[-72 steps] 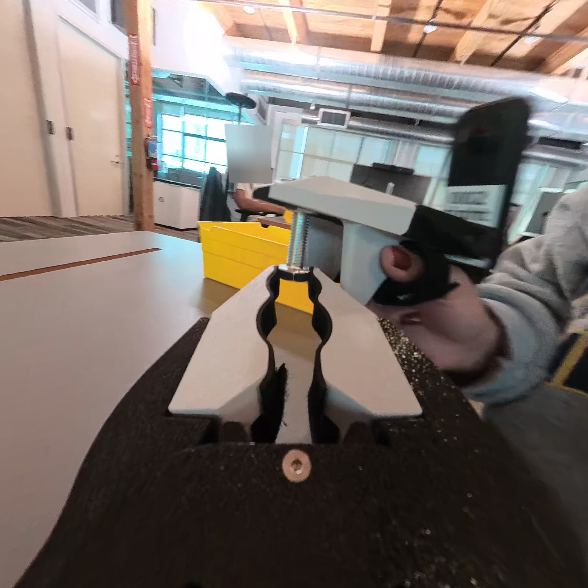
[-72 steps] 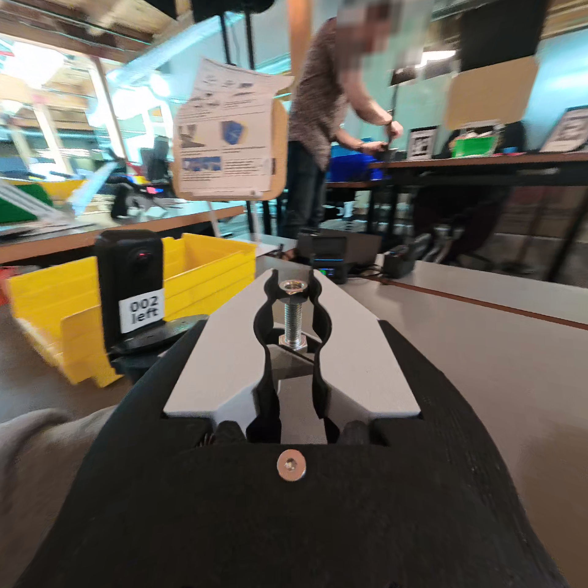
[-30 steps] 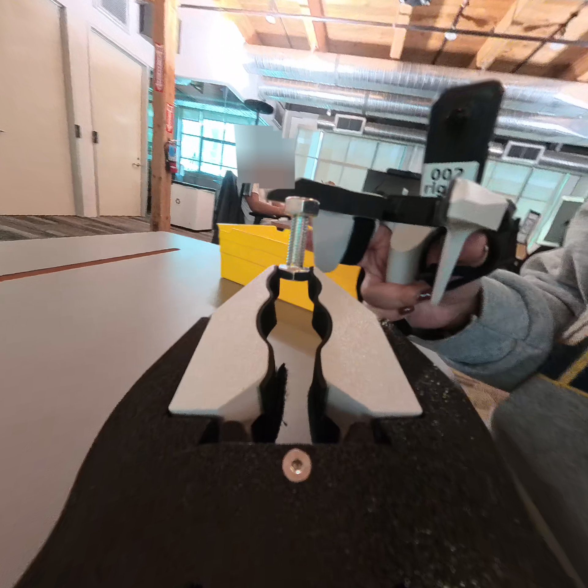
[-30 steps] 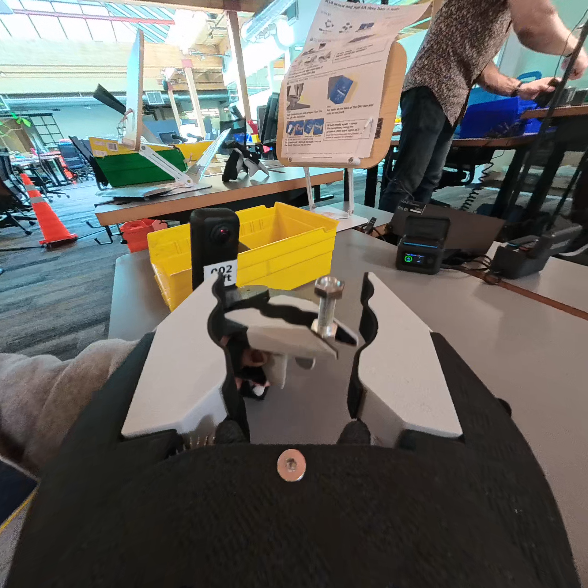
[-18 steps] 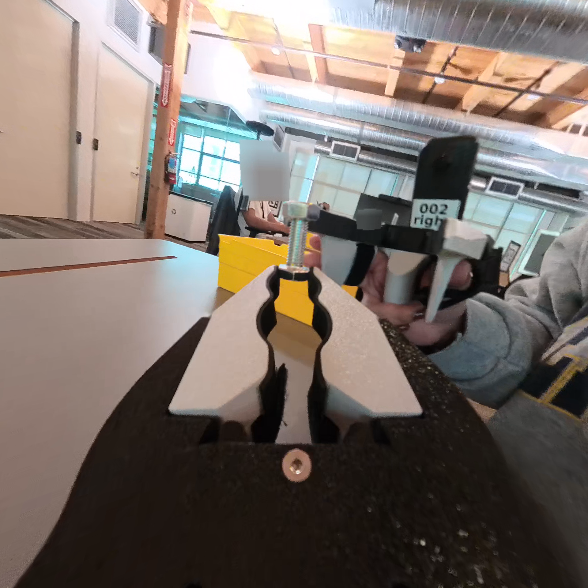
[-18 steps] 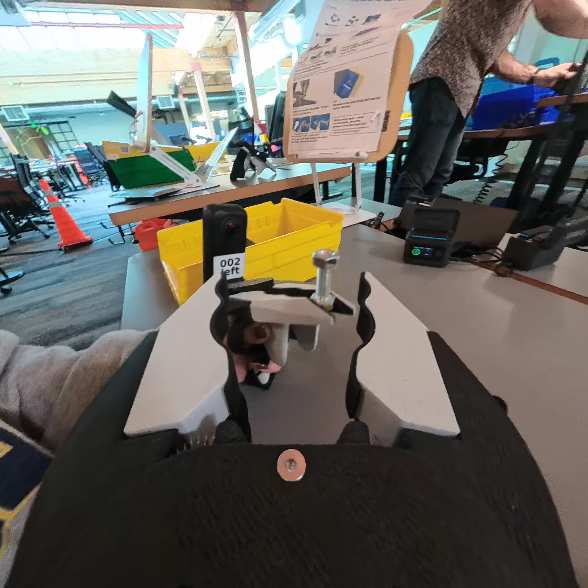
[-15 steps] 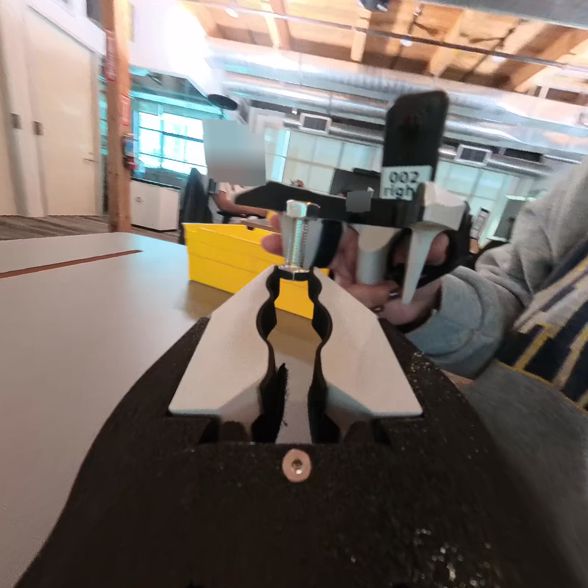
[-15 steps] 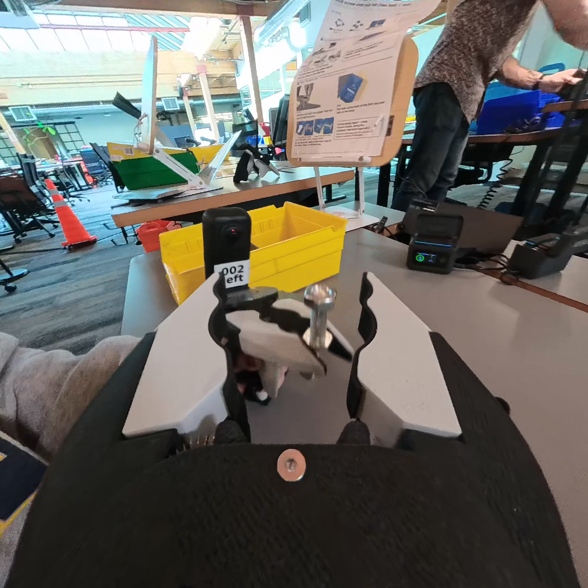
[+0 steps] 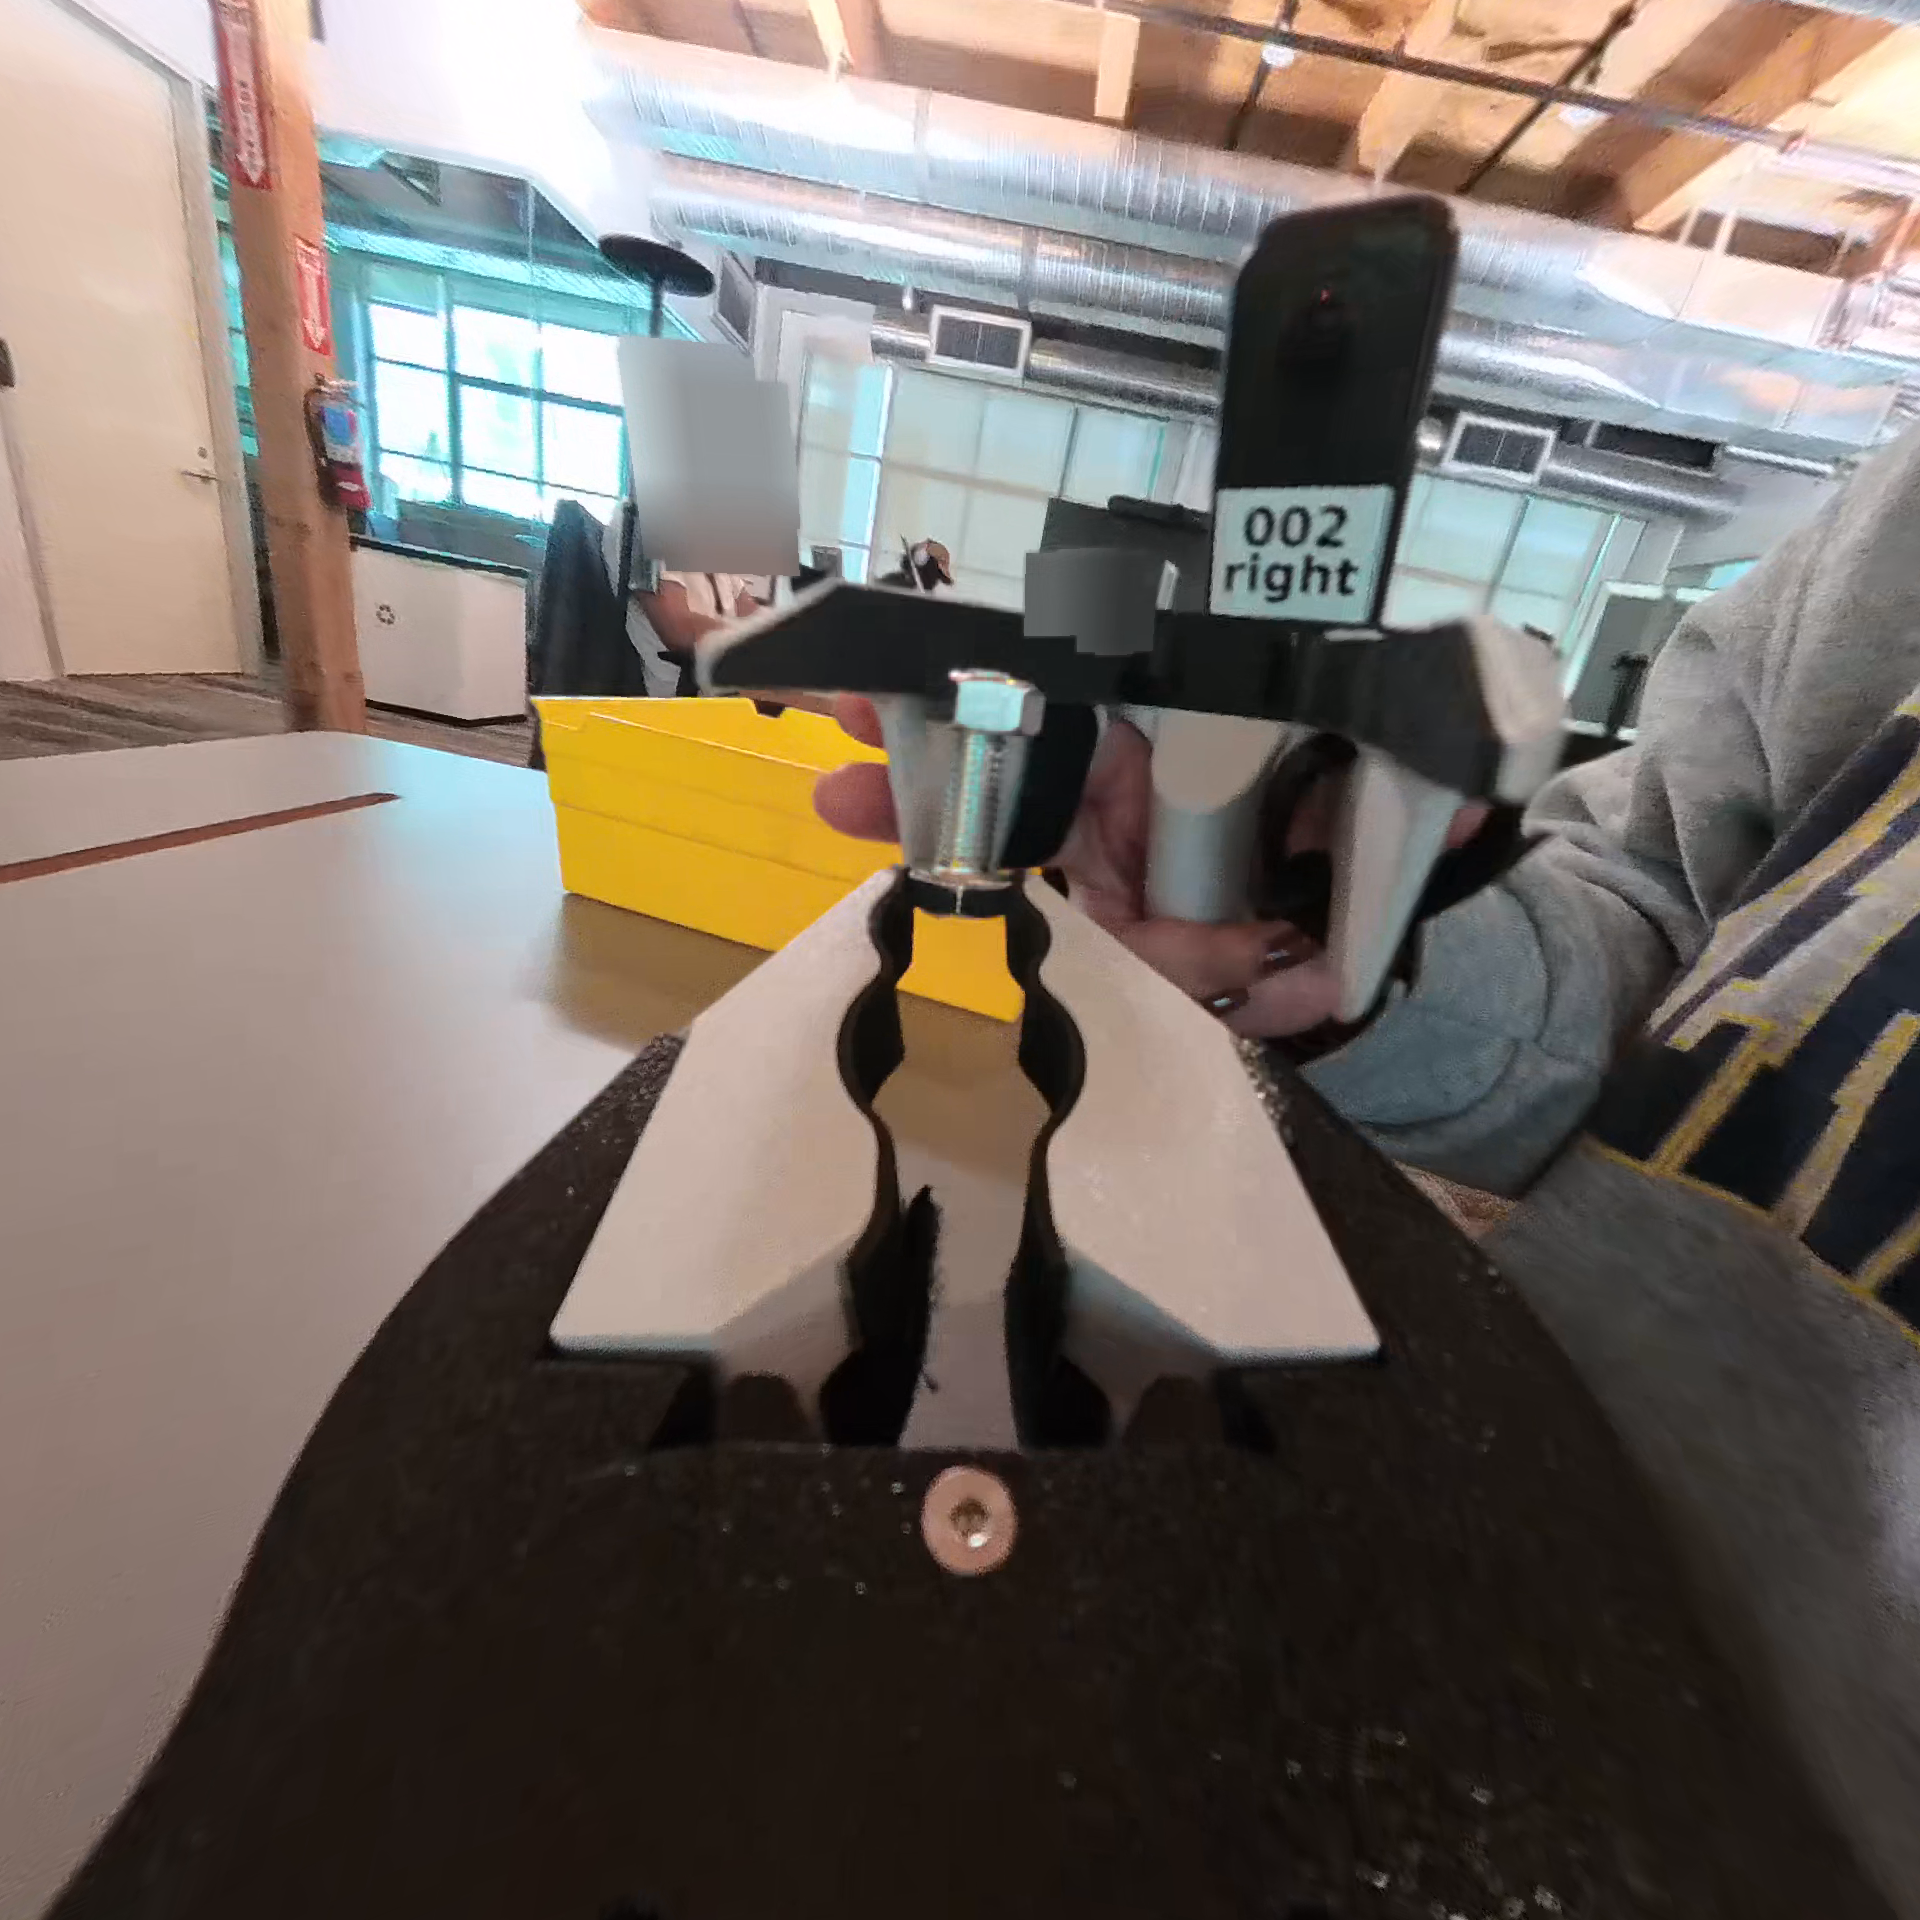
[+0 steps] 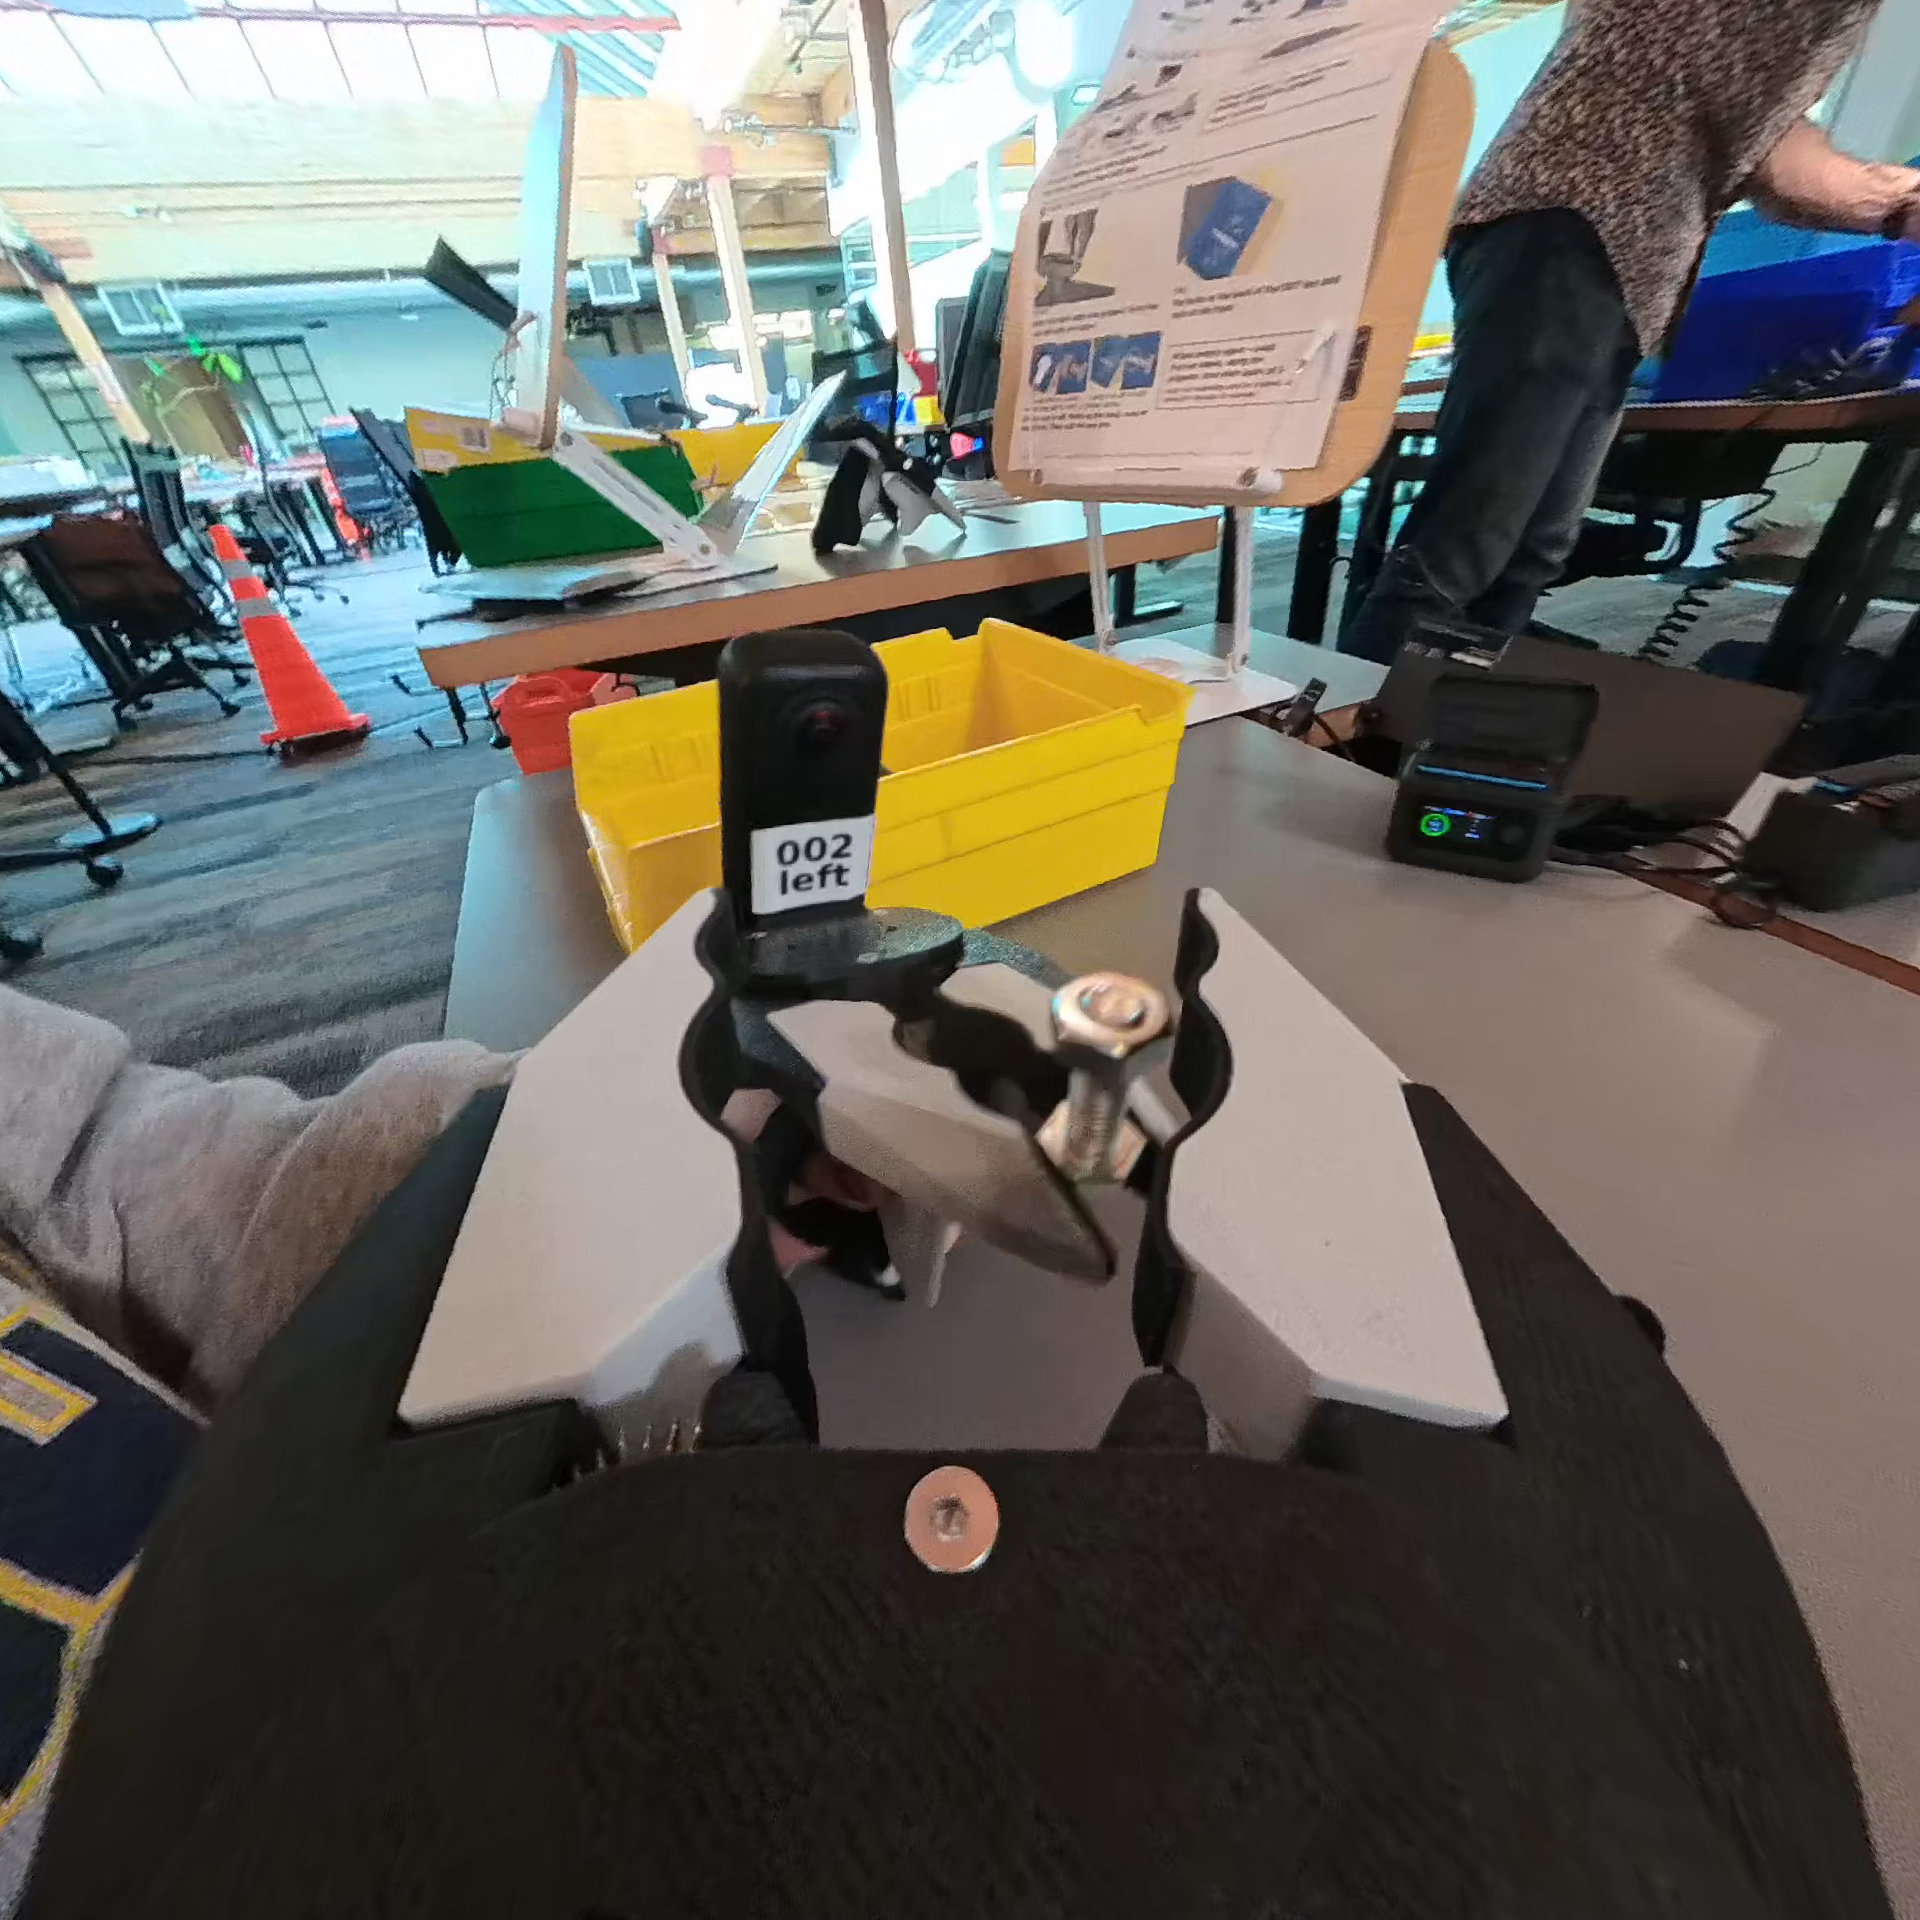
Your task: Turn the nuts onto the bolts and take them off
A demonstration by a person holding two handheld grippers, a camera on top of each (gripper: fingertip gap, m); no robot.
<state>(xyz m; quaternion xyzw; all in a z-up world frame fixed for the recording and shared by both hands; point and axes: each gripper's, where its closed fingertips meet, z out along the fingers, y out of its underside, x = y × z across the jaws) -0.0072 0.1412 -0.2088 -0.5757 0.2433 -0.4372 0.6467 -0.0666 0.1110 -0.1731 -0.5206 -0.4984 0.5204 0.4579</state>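
A silver bolt [image 9: 982, 790] stands head up with a nut [image 9: 961, 881] on its lower end. My left gripper [image 9: 961, 906] is shut on the nut at its fingertips. The right gripper [image 9: 1055, 805] is just beyond the bolt, with one finger behind it. In the right wrist view my right gripper [image 10: 956, 909] is open and straddles the left gripper's tips [image 10: 1081, 1179]. The bolt [image 10: 1096, 1081] leans between the jaws, close to the right finger [image 10: 1299, 1143]; I cannot tell if it touches it.
A yellow bin [image 10: 1018, 790] stands on the grey table [image 10: 1558, 1039] just behind the grippers and also shows in the left wrist view [image 9: 707, 800]. A small black device [image 10: 1486, 779] and cables lie at the right. A sign board on a stand [image 10: 1226, 260] is behind the bin.
The right gripper has moved in around the bolt, which now sits between its open fingers near the right one. The left gripper stays shut on the nut.
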